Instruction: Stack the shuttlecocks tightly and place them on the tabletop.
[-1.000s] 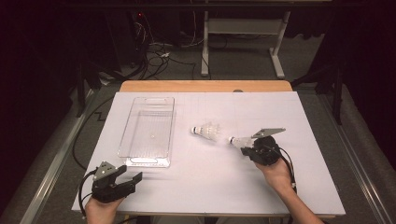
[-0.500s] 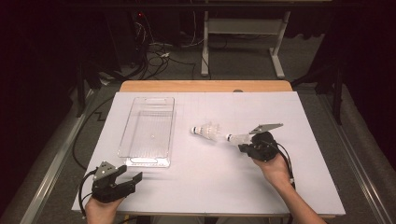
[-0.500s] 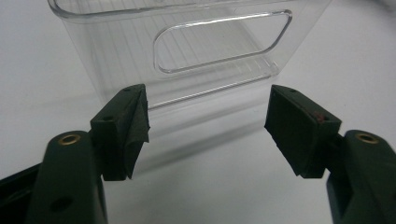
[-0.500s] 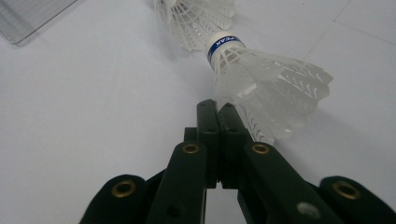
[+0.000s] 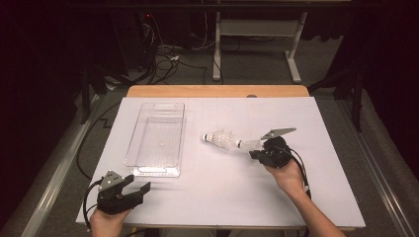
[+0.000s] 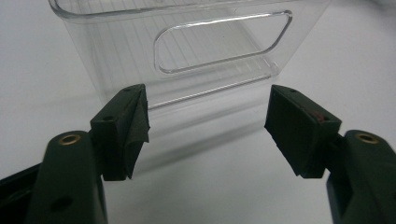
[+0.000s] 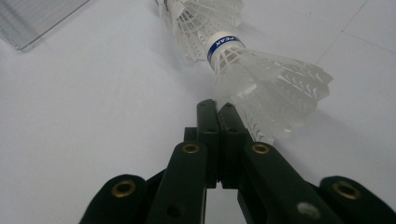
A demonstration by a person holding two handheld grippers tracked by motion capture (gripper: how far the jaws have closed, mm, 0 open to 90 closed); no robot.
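Two white shuttlecocks lie in a line on the white table top. The near shuttlecock (image 5: pixel 246 144) (image 7: pixel 275 88) has its blue-banded cork tucked into the skirt of the far shuttlecock (image 5: pixel 218 138) (image 7: pixel 201 18). My right gripper (image 5: pixel 253 153) (image 7: pixel 218 105) has its jaws pressed together at the near edge of the near one's skirt, pinching it. My left gripper (image 5: pixel 143 189) (image 6: pixel 208 126) rests at the table's front left, open, with nothing between its pads. It faces the handle end of a clear plastic tray (image 5: pixel 130 159) (image 6: pixel 187 28).
The clear tray is empty and lies lengthwise on the left half of the table. A white sheet (image 5: pixel 316 123) covers the table, with a wooden edge (image 5: pixel 217 91) at the back. Cables and a desk frame (image 5: pixel 257 29) stand on the floor beyond.
My right gripper has moved a little to the left with the near shuttlecock, whose cork now sits in the far one's skirt. The left gripper has not moved.
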